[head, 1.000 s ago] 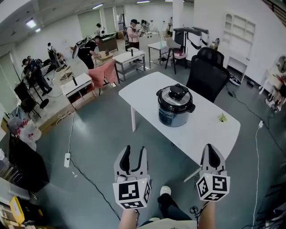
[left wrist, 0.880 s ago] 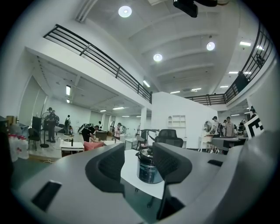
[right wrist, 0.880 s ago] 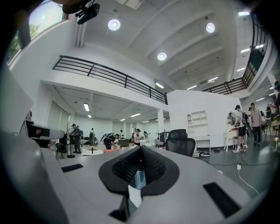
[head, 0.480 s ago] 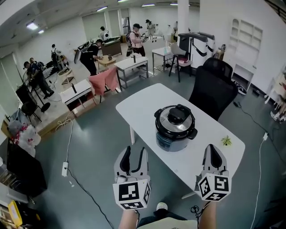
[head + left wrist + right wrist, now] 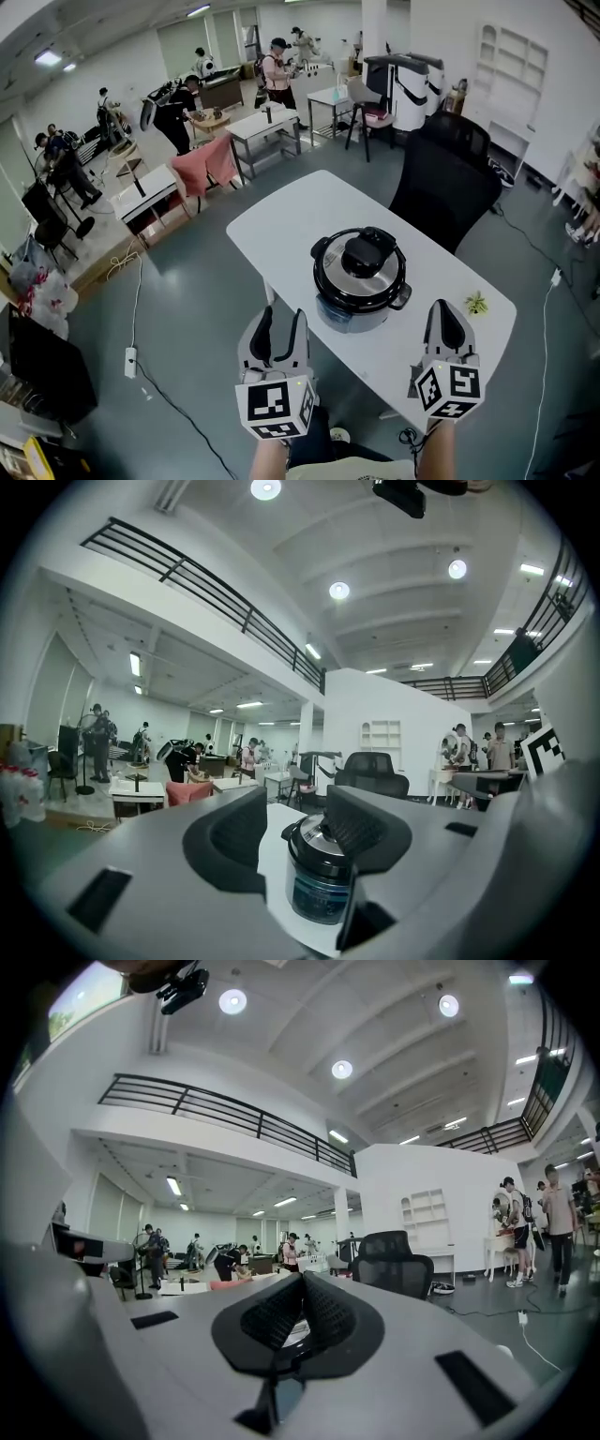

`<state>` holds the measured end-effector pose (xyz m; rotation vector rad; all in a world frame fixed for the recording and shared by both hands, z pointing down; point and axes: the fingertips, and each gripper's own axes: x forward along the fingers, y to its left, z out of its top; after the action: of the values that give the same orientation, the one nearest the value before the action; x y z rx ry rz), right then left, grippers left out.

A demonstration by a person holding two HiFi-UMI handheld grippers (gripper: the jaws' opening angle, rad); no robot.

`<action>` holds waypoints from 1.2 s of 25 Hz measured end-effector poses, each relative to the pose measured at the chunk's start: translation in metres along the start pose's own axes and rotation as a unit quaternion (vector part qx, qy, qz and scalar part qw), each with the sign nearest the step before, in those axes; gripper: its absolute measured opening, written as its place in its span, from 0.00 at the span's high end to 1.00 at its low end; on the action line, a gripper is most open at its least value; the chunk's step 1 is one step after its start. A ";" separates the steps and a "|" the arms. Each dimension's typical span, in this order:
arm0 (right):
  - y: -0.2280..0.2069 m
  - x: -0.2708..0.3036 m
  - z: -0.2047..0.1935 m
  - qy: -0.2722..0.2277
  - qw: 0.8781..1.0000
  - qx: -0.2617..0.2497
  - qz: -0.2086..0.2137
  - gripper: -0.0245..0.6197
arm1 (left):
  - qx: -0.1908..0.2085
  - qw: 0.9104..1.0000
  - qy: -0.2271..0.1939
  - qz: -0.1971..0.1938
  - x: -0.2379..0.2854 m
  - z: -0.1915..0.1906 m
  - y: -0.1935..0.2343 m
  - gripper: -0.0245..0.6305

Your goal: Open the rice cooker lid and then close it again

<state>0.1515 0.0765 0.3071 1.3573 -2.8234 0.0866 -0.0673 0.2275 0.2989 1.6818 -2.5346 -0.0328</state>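
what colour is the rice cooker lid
Silver lid with black rim and handle; clearest in head view.

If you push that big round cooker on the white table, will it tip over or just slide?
Probably slide, not tip: the rice cooker looks squat and wide, sitting flat on the smooth white table. It likely feels heavy and stiff, given its thick metal-looking lid and solid body. It should not roll while upright.

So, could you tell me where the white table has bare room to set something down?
The far end of the table, beyond the rice cooker, is the widest bare patch. A smaller one lies between the cooker and the small green item. The black chair crowds the far-right edge.
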 end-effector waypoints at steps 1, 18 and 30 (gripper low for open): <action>-0.003 0.012 -0.001 0.002 1.000 0.000 -0.002 0.94 | 0.000 1.000 0.002 -0.002 0.013 -0.001 0.001 0.67; -0.035 0.251 -0.001 0.008 0.995 0.000 -0.095 0.94 | 0.012 0.995 0.024 -0.095 0.299 0.008 0.047 0.67; -0.079 0.325 -0.026 0.018 0.978 0.008 -0.209 0.94 | 0.052 0.974 0.049 -0.216 0.443 -0.012 0.033 0.67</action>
<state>0.0100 -0.2246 0.3468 1.8936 -2.4479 0.1280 -0.2676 -0.1670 0.3442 2.1840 -2.0882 0.1479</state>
